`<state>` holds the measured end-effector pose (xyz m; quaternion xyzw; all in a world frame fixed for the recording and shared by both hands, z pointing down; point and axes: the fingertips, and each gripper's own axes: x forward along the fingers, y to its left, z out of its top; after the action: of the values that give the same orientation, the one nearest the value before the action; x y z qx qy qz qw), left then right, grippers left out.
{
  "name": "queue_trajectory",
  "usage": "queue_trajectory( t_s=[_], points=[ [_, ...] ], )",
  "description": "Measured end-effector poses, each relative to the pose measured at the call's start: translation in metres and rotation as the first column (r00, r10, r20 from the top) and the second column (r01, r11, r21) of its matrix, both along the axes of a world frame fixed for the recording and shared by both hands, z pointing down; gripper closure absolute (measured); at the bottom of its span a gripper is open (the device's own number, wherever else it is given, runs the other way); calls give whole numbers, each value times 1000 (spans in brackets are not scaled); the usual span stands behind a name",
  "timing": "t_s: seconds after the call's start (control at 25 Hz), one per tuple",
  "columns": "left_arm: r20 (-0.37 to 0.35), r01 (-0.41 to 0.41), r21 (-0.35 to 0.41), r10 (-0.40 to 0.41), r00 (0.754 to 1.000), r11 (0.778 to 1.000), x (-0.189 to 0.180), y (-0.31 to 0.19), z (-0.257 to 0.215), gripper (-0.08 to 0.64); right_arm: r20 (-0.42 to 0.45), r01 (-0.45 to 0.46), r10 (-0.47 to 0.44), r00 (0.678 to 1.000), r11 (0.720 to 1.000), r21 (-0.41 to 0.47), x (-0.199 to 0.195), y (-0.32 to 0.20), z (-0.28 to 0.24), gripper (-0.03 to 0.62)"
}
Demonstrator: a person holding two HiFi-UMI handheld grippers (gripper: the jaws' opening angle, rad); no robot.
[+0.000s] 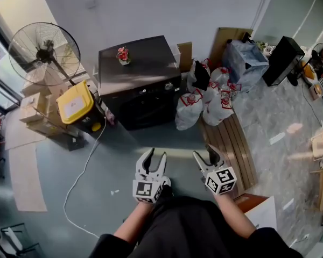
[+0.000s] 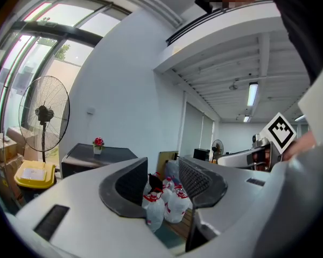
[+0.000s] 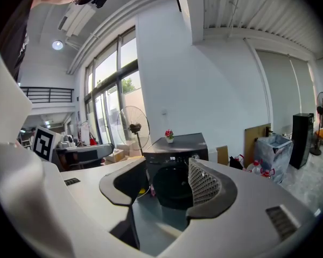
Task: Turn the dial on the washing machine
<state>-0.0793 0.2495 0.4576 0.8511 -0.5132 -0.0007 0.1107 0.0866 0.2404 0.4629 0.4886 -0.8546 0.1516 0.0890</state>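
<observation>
The dark washing machine (image 1: 137, 82) stands against the far wall, a small round dial (image 1: 169, 86) at the upper right of its front. Both grippers hover over the floor well short of it, held side by side. My left gripper (image 1: 152, 158) is open and empty; in the left gripper view its jaws (image 2: 164, 181) frame white bags, with the machine (image 2: 91, 156) off to the left. My right gripper (image 1: 206, 156) is open and empty too; its jaws (image 3: 169, 179) frame the machine's door, with the dial (image 3: 196, 156) just above the right finger.
A potted red flower (image 1: 123, 55) sits on the machine. A standing fan (image 1: 43, 51), cardboard boxes and a yellow-lidded bin (image 1: 75, 102) are left of it. White tied bags (image 1: 204, 98) and a wooden pallet (image 1: 231, 144) lie to its right. A white cable (image 1: 83, 171) trails over the floor.
</observation>
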Motion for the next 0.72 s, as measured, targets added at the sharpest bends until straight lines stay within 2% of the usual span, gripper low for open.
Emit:
queue_trajectory(
  t_s=[0.4,0.72],
  points=[
    [-7,-31,-7,31,999,999,-37,-60,15,408,-19,2,-3,1000,1000,-25,-47,-76,5,374],
    [-44,6,11,-5,999,1000,-55,-84,8,408,-59,24,-28,998,998,-61,-58,-89,15,373]
  ],
)
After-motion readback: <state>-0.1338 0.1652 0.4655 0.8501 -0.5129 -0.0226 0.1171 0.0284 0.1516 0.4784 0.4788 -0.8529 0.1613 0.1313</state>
